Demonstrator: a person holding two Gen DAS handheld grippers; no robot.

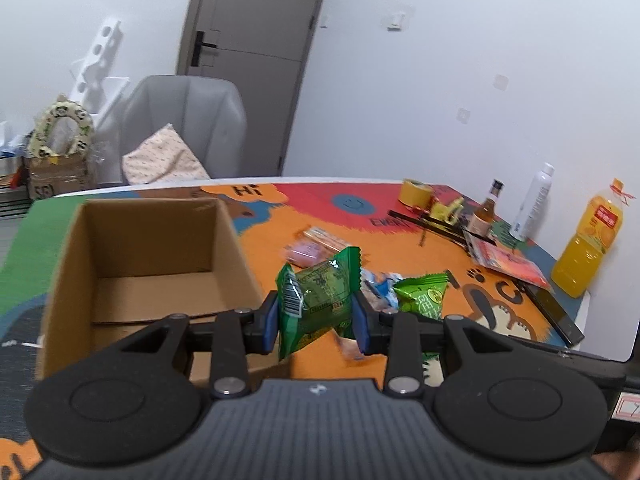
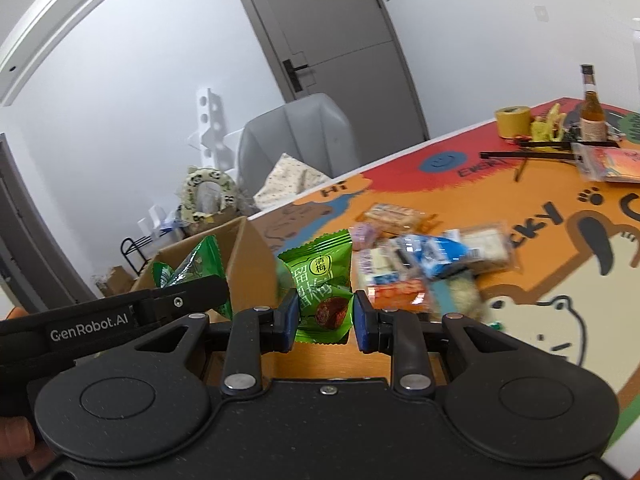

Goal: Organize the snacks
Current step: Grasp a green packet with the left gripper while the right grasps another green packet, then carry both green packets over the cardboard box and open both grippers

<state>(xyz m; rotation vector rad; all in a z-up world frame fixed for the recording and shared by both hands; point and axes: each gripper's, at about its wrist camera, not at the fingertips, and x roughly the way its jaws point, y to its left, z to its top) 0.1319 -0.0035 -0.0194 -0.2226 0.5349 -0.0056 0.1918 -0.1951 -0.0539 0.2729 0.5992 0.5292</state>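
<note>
Cardboard box [image 1: 152,256] looks bare inside. Left gripper [image 1: 316,312] pinches a dark green packet [image 1: 320,300]; right gripper [image 2: 326,316] clamps a light green plum packet [image 2: 322,284]. Snack pile [image 2: 420,264] at two o'clock remains unsorted.

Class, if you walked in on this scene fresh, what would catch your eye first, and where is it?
Each tongs grips a snack: the left tongs pinch a dark green packet beside the open cardboard box, the right tongs a lime plum packet. Behind lies a snack pile on the bright cartoon mat.
</note>
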